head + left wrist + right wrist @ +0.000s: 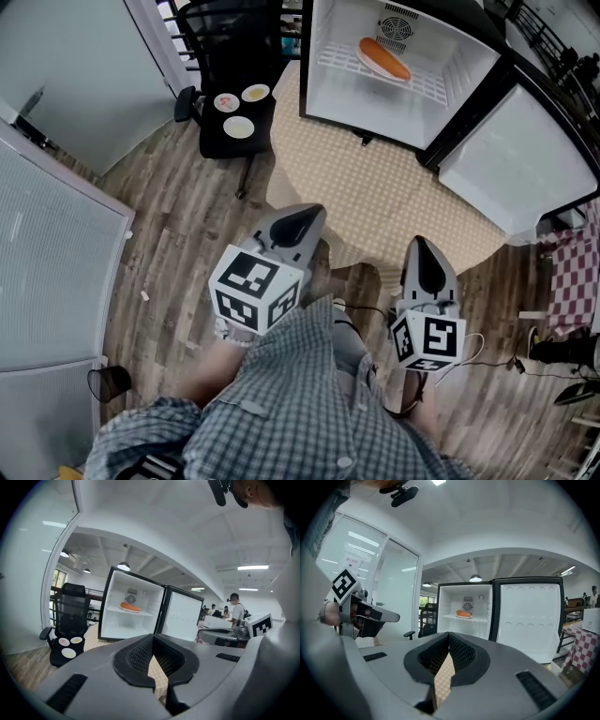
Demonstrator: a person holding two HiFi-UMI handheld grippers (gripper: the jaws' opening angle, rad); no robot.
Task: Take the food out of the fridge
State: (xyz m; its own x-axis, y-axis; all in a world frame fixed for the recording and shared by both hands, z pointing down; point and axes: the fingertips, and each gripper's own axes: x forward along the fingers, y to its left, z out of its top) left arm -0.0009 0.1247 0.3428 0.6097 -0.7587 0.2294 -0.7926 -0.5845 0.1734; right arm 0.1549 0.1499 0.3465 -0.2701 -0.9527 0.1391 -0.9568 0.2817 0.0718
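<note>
The fridge stands wide open at the top of the head view, its door swung out to the right. On its wire shelf an orange sausage-like food lies on a white plate. The food also shows far off in the left gripper view and in the right gripper view. My left gripper and right gripper are held side by side in front of my body, well short of the fridge and pointing at it. Both are shut, with nothing between their jaws.
A beige checked rug lies in front of the fridge. A black office chair with three small plates on its seat stands left of the fridge. A white partition is at the left and a red checked cloth at the right. People stand far off.
</note>
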